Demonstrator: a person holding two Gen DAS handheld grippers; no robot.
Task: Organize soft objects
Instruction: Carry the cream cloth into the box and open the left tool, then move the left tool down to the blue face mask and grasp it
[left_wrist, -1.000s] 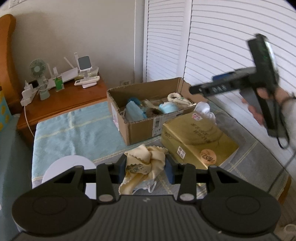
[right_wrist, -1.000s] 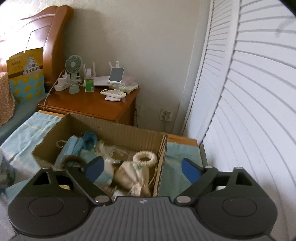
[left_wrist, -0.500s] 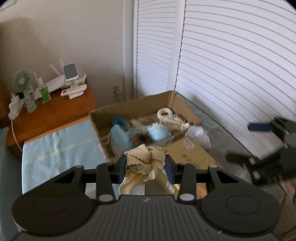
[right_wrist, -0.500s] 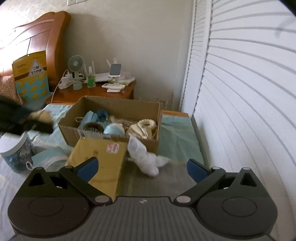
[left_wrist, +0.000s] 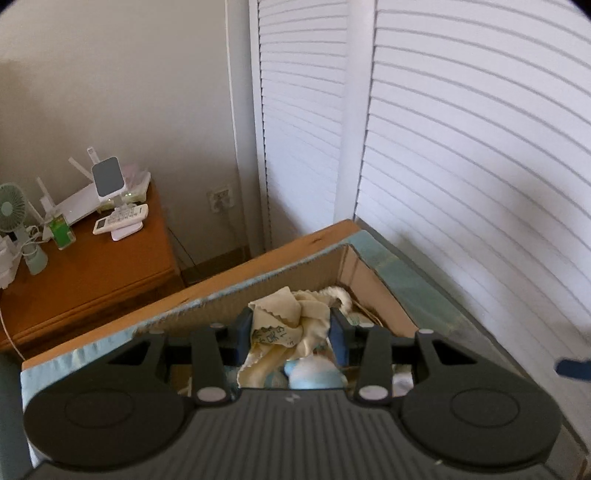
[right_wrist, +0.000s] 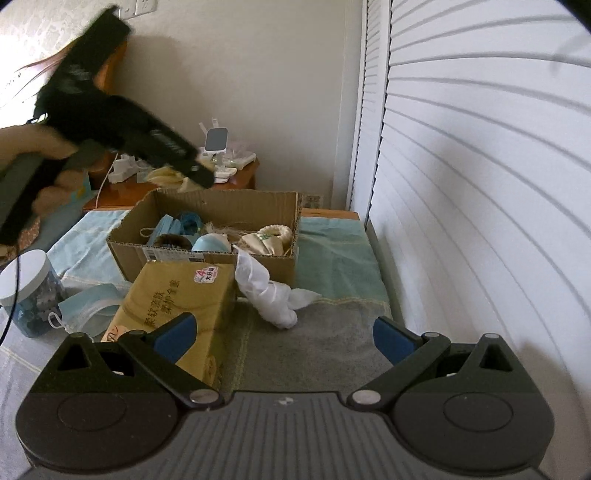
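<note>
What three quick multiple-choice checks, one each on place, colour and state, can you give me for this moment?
1. Where is the white bag?
A. inside the box
B. on the bed in front of the box
C. on the nightstand

2. What colour is the cloth in the left gripper?
A. cream
B. red
C. black

3. How is the right gripper?
A. shut on the bag
B. shut on a mask
C. open and empty

Answers:
1 B, the bag lies on the bed just outside the front wall of the box.
2 A, the cloth pinched between the blue pads is pale cream with dark writing.
3 C, its pads stand wide apart with nothing between them.
</note>
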